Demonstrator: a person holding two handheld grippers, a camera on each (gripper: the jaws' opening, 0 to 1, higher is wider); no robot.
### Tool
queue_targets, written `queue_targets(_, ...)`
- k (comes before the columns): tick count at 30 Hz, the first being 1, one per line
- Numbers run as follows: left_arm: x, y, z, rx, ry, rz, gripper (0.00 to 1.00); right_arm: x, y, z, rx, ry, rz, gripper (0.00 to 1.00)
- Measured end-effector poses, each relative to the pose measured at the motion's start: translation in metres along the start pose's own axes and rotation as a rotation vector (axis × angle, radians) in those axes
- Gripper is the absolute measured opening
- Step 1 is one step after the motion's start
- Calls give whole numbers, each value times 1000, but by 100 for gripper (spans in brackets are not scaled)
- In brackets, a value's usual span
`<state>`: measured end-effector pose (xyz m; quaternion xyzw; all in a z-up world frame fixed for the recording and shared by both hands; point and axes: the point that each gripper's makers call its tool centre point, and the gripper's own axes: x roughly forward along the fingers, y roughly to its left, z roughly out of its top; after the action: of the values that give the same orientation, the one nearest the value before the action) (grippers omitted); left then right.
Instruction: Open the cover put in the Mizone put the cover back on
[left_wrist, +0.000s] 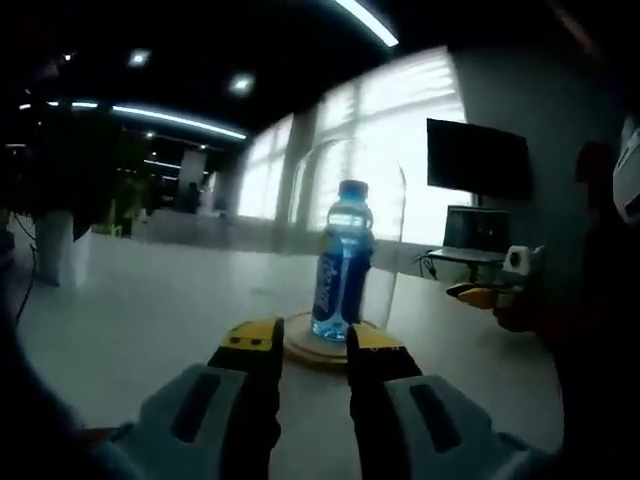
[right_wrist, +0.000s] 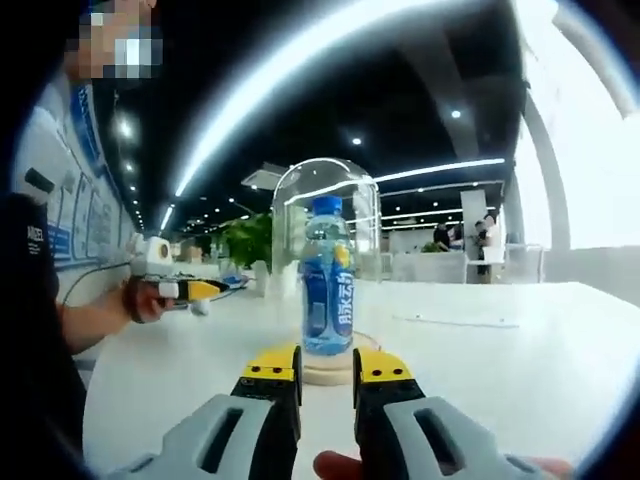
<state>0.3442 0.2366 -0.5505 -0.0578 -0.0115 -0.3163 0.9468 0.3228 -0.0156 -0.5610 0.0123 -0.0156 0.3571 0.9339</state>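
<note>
Two hand-held grippers, one bottle, and as far as we can judge the lid part is what's left. The Mizone bottle stands upright on the round wooden base on the table, long axis straight up, blue cap on top. In both views the glass dome cover rises behind and around the bottle; we honestly can't tell whether it's fully seated on the base or just parked right behind it, since the glass is so clear.

From the left hand-held gripper the bottle is dead ahead, a touch right of centre, with the base just past the yellow fingertips. Jaws stand narrowly apart with nothing between them. It sits low, level with the table, pointing forward.

From the right hand-held gripper it's the same story: Mizone bottle straight ahead, wooden base right at the tips, dome cover arching over it. Jaws again a small gap, holding nothing, aimed level at the bottle's foot.

We'd say both are about equally near, coming at the base from different sides. Each one also pops up in the other's view, off to the side and well apart from the bottle: the right hand-held gripper, and the left hand-held gripper.
</note>
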Motion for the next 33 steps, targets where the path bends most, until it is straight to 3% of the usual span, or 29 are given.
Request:
queue_targets(4,-2,-2,3,6,-18,0,20,-1,0,0,19,-5,-1,12)
queue_targets(13,-2,-6,-6,47,22,-4,20,-3,-2,-3,-13,11,-15,14)
queue_targets(33,-4,-9,-4,9,3,-24,20,-2,-2,-8,-33,29,-19,15)
